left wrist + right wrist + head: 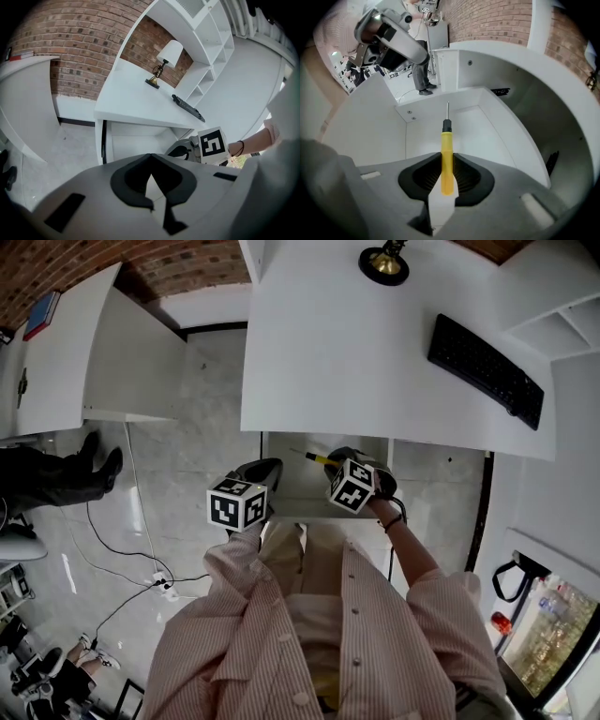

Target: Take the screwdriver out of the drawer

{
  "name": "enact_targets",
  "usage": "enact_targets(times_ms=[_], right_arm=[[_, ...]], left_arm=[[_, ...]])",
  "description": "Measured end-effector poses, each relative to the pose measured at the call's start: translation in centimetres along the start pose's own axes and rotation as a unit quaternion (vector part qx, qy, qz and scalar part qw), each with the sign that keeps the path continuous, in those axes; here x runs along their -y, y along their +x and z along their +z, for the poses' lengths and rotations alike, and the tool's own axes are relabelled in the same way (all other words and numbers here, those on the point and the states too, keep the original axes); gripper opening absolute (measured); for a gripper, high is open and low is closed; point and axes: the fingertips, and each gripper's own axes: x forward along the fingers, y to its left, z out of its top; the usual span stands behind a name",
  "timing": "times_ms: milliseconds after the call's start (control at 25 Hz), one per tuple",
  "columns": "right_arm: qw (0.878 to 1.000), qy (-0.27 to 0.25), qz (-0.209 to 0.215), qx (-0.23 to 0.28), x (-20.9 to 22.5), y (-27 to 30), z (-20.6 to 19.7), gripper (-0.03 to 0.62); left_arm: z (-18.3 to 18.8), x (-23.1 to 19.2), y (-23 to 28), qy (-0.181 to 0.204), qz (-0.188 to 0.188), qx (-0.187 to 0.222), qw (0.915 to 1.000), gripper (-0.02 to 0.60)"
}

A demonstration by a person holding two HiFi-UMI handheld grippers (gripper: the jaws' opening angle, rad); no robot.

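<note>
The screwdriver (446, 154) has a yellow handle, a black collar and a thin steel shaft. My right gripper (446, 165) is shut on the handle, and the shaft points away from me above the white floor of the open drawer (483, 136). In the head view the screwdriver (316, 459) sticks out to the left of the right gripper (334, 463), over the drawer (298, 491) under the desk. My left gripper (266, 469) hangs by the drawer's front left corner. Its pads (140, 180) meet at the tips with nothing between them.
The white desk (347, 343) above the drawer carries a brass lamp (384, 262) and a black keyboard (486, 369). A second white desk (66, 352) stands to the left. A person's legs in black shoes (70, 476) and cables (141, 554) are on the floor.
</note>
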Motion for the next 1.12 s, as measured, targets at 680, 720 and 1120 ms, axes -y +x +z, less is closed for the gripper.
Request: enact_targets(times_ms=[680, 720, 1120], right_arm=[[0.984, 0.072, -0.058, 0.155, 0.7, -10.0, 4.9, 0.078], [0.981, 0.079, -0.060, 0.169, 0.8, -10.7, 5.3, 0.078], [0.940, 0.171, -0.088, 0.282, 2.1, -16.8, 7.2, 0.078]], left_arm=[[4.5, 3.3, -4.7, 0.046, -0.010, 0.093, 0.9946, -0.002], [4.9, 3.6, -5.1, 0.051, -0.012, 0.103, 0.9933, -0.002], [8.7, 5.2, -8.1, 0.097, -0.009, 0.186, 0.9776, -0.002]])
